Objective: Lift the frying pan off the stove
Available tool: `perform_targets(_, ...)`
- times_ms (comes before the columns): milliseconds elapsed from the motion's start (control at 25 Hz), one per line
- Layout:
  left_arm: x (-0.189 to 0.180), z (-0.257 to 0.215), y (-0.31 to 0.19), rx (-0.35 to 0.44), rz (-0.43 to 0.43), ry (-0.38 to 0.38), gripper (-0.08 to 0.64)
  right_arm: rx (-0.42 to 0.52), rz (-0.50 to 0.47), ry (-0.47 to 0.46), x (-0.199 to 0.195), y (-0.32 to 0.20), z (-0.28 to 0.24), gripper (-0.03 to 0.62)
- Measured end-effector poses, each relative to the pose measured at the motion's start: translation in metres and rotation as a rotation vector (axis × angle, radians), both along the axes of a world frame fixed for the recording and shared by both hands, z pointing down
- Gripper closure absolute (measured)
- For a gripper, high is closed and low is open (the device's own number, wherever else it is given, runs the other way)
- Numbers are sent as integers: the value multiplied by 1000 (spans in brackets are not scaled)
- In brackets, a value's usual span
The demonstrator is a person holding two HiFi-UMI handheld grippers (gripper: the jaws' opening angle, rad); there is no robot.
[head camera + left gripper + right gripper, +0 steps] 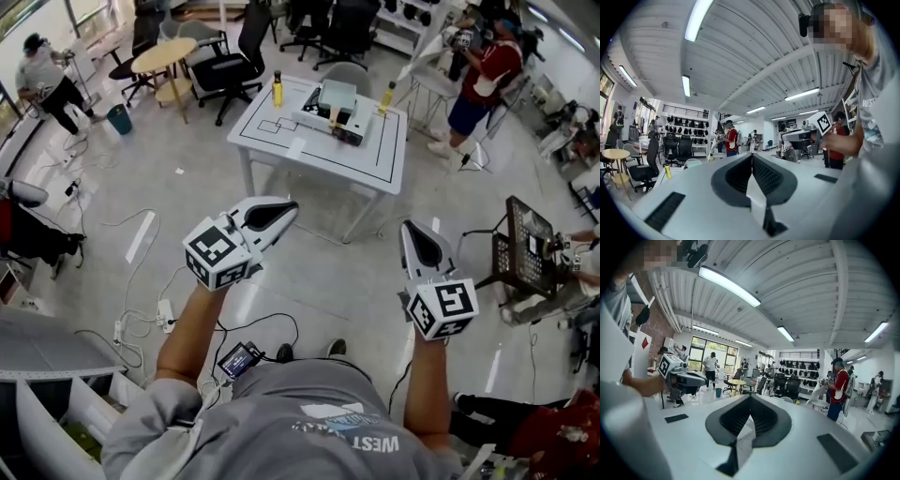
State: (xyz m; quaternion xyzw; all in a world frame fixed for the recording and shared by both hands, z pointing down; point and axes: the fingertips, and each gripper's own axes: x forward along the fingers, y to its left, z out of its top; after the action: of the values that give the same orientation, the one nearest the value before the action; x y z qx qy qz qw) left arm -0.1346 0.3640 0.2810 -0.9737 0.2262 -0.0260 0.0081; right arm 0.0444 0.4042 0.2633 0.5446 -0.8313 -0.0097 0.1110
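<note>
In the head view a white table (281,141) stands a few steps ahead. On it sits a boxy stove (349,124) with a pale pan-like thing (337,94) on top and a wooden handle (332,116) pointing toward me; it is too small to make out more. My left gripper (286,208) and right gripper (412,228) are held in the air over the floor, well short of the table. Both are shut with nothing between the jaws, as the left gripper view (751,154) and the right gripper view (750,396) show.
Two yellow bottles (277,89) (387,97) stand on the table beside the stove. Cables and a power strip (166,315) lie on the floor at the left. Office chairs (230,56), a round table (164,56) and people (478,80) are around the room.
</note>
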Motion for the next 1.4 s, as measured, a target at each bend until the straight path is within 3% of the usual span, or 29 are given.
perform_targets(320, 8, 8, -32, -29, -60, -15, 563, 4, -42, -25, 18, -53, 3, 581)
perform_targets(800, 44, 8, -104, -55, -230, -58, 563, -8, -207, -103, 54, -169, 12, 581)
perform_targets(1400, 65, 20, -155, -73, -412, -28, 563, -34, -369, -77, 72, -254, 24, 581)
